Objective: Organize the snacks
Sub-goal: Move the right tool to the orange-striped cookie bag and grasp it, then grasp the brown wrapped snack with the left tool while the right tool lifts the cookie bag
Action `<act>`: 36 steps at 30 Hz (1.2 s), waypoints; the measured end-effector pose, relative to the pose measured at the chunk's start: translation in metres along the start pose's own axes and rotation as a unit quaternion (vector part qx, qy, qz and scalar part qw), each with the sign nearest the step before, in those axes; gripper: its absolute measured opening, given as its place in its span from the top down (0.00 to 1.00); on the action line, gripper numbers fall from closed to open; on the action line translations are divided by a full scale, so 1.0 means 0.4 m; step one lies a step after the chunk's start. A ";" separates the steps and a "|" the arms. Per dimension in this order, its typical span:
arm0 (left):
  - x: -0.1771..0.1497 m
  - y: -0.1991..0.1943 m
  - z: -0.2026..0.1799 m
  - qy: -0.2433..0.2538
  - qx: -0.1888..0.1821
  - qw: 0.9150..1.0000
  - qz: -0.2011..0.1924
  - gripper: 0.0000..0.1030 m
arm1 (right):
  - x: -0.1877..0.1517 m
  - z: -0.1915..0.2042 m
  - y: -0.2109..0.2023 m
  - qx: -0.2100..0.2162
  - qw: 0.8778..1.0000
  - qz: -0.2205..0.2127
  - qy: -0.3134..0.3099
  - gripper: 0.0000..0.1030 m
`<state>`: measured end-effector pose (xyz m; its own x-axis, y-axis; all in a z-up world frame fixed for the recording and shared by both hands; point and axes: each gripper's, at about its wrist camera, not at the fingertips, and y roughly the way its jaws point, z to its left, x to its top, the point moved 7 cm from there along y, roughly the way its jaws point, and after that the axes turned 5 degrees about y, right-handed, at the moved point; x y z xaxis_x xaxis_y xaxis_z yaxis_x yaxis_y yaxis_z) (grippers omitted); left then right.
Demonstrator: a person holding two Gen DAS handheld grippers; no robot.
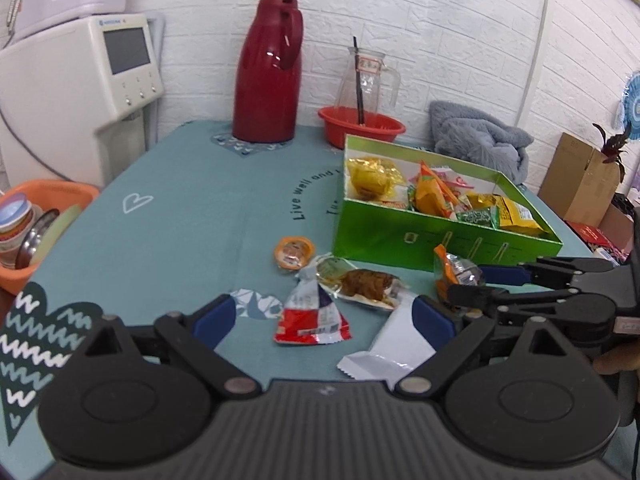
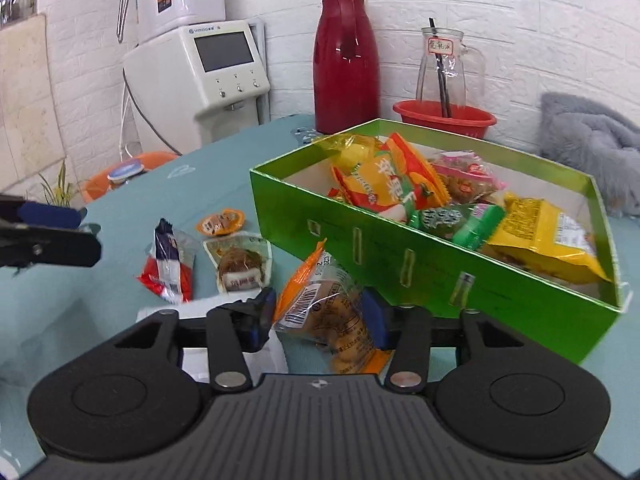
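A green box (image 1: 440,236) (image 2: 400,264) holds several snack packets. My right gripper (image 2: 320,312) is shut on an orange-and-clear snack packet (image 2: 320,300) just in front of the box; it also shows in the left wrist view (image 1: 456,274). My left gripper (image 1: 324,316) is open and empty, low over the blue tablecloth. Between its fingers lie a red-white-blue packet (image 1: 312,316), a clear packet with brown food (image 1: 360,284) and a white wrapper (image 1: 392,344). A small orange cup (image 1: 294,252) lies further off.
A red thermos (image 1: 268,68), a glass jug (image 1: 366,78) in a red bowl (image 1: 360,124) and a grey cloth (image 1: 480,136) stand at the back. An orange basin (image 1: 32,224) sits left of the table. A white machine (image 1: 88,76) stands behind.
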<state>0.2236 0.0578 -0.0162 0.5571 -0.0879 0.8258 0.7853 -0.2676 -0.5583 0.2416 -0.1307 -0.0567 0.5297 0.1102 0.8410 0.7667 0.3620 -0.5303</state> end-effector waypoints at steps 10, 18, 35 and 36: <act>0.082 0.175 -0.100 -0.012 -0.056 0.997 0.052 0.09 | -0.057 -0.050 -0.105 -0.026 0.999 0.016 0.014 0.22; 0.046 0.274 -0.102 -0.008 -0.043 0.992 0.117 0.45 | -0.062 -0.077 -0.125 -0.030 0.999 0.010 0.022 0.18; 0.039 0.266 -0.064 -0.041 -0.042 0.992 0.108 0.43 | -0.088 -0.082 -0.127 -0.023 0.999 0.016 0.025 0.04; 0.040 0.268 -0.062 -0.044 -0.042 0.992 0.109 0.44 | -0.087 -0.083 -0.127 -0.022 0.999 0.015 0.027 0.04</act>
<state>0.3098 0.0039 -0.0608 0.7348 -0.0697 0.6747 0.6211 -0.3307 -0.7106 0.1964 -0.1834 -0.0626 0.5704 0.0698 0.8184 0.7650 0.3177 -0.5603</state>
